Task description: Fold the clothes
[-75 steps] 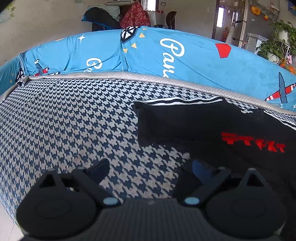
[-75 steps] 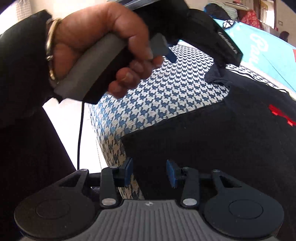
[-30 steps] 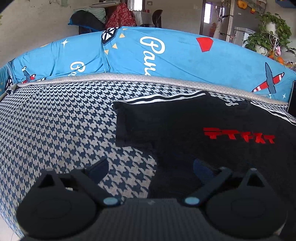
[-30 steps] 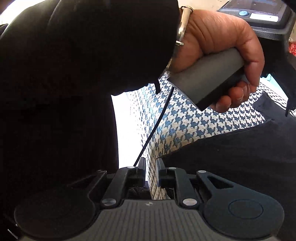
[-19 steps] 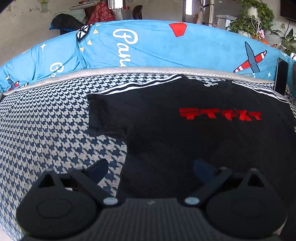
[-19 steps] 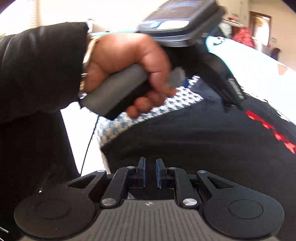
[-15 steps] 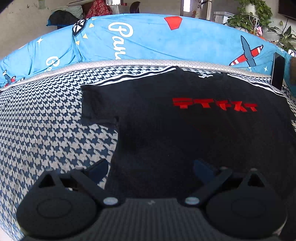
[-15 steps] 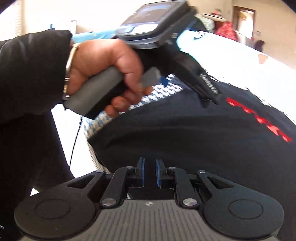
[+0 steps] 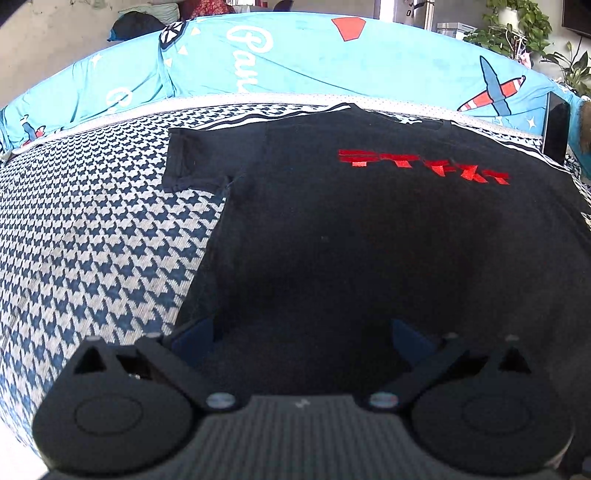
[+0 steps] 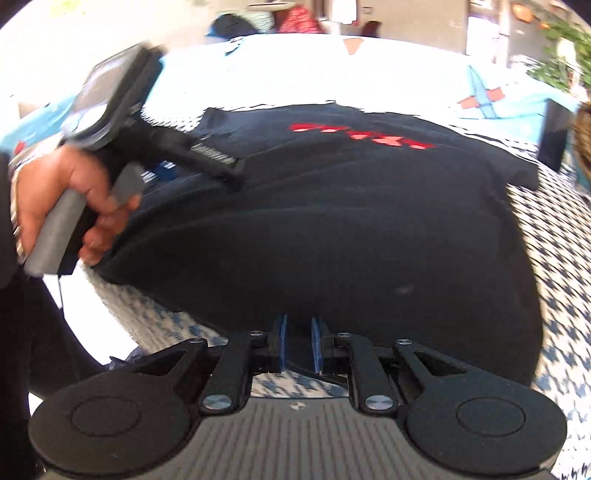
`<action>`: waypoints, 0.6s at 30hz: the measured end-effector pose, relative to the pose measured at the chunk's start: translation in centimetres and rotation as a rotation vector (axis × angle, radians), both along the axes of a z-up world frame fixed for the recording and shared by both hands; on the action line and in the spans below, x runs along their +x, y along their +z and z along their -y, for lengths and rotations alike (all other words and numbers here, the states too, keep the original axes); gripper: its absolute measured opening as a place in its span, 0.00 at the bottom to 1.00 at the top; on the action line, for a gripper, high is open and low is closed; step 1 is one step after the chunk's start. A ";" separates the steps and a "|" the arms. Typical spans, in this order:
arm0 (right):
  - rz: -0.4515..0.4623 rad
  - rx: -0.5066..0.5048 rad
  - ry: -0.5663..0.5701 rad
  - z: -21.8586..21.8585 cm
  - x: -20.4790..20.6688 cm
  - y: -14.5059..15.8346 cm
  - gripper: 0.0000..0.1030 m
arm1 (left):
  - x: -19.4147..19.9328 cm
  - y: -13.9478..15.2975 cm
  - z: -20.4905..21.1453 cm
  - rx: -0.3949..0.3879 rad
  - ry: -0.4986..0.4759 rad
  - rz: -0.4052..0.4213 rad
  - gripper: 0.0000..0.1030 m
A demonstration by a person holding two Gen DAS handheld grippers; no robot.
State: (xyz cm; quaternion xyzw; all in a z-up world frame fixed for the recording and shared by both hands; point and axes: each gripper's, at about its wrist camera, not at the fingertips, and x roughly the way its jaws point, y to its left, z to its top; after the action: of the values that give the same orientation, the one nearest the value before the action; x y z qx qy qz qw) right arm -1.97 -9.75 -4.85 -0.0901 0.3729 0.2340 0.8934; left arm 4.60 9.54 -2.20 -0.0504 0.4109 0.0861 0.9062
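Observation:
A black T-shirt point(image 9: 369, 229) with red lettering lies spread flat on the houndstooth sofa seat point(image 9: 92, 240), collar toward the backrest. My left gripper point(image 9: 301, 336) is open and hovers low over the shirt's lower left part, its fingers wide apart. In the right wrist view the shirt point(image 10: 351, 229) fills the middle. My right gripper point(image 10: 298, 343) is shut on the shirt's near hem, with dark cloth pinched between the blue pads. A hand point(image 10: 74, 199) holds the left gripper's body at the left, above the shirt's left side.
A blue printed cover point(image 9: 314, 59) drapes the sofa backrest behind the shirt. The seat's front edge point(image 10: 122, 314) drops to a bright floor at lower left. Potted plants point(image 9: 517, 26) stand at the far right. A dark upright object point(image 9: 554, 129) sits by the right armrest.
My left gripper has slid right, from over bare seat to over the shirt, staying open. My right gripper closed on the near hem and swung right, facing the whole shirt.

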 end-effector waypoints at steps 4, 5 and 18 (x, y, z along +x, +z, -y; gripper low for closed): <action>-0.015 0.043 -0.194 4.1 0.4 0.7 0.16 | -0.8 0.1 0.0 -0.019 0.033 0.016 1.00; -0.015 0.055 -0.250 5.3 0.5 1.0 0.21 | -1.1 0.2 -0.1 -0.027 0.044 0.020 1.00; -0.033 0.163 -0.565 12.6 1.2 0.9 0.49 | -2.7 0.6 -0.6 -0.118 0.116 0.056 1.00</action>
State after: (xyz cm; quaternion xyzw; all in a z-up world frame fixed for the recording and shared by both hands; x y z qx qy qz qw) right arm -0.80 -22.36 -3.93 0.0932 0.3776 0.0069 0.9212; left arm 1.92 10.18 -1.57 -0.1300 0.3863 0.1125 0.9062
